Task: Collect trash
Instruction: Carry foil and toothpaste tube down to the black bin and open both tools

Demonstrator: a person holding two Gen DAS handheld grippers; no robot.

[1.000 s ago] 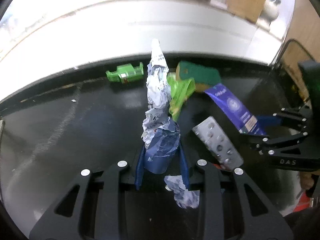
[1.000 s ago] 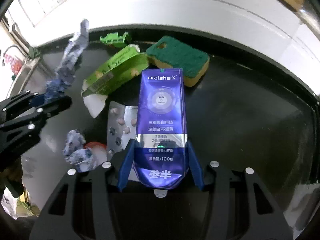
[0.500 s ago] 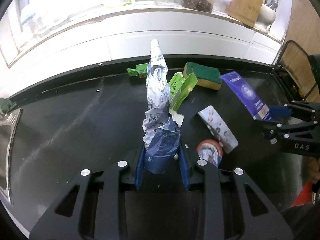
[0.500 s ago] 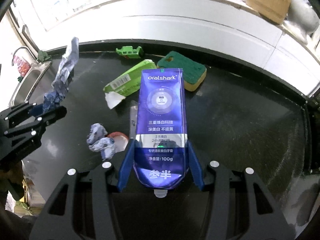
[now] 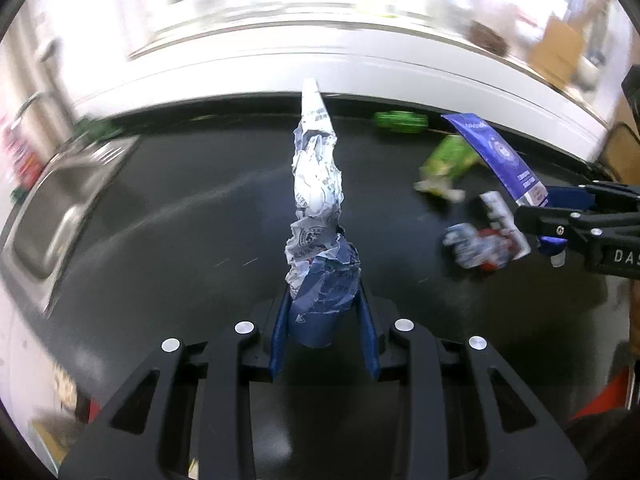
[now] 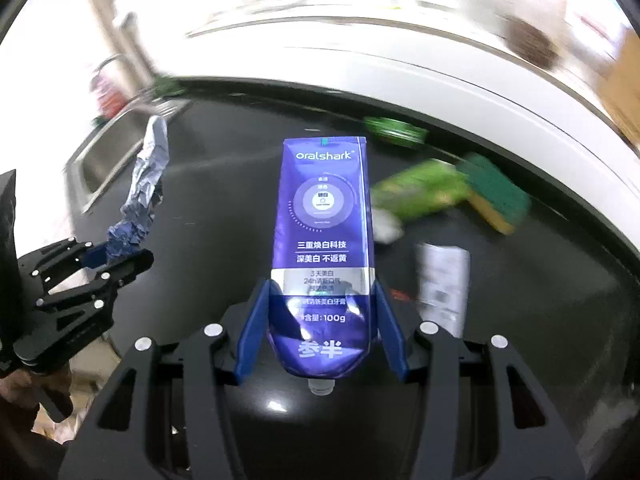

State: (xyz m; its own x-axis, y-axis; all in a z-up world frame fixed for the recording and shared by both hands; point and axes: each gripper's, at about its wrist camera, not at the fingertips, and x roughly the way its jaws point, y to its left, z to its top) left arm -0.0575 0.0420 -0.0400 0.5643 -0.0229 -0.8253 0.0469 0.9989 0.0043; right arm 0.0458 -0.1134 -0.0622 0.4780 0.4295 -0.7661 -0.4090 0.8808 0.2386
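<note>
Now both tools have lifted away from the litter on the black table (image 5: 192, 216) and swung toward the sink (image 5: 60, 200): the left tool (image 5: 324, 320) grips the crumpled wrapper (image 5: 318, 200), the right tool (image 6: 322, 332) the purple toothpaste tube (image 6: 324, 220). Two pieces look collected and bound for disposal, while the green carton (image 6: 424, 192), sponge (image 6: 498, 196) and blister pack (image 6: 442, 280) remain on the table, well right of the sink.

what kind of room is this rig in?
Most likely a home kitchen: a steel sink set into a dark countertop, a white tiled ledge behind it, and a green-and-yellow dish sponge lying on the counter.
</note>
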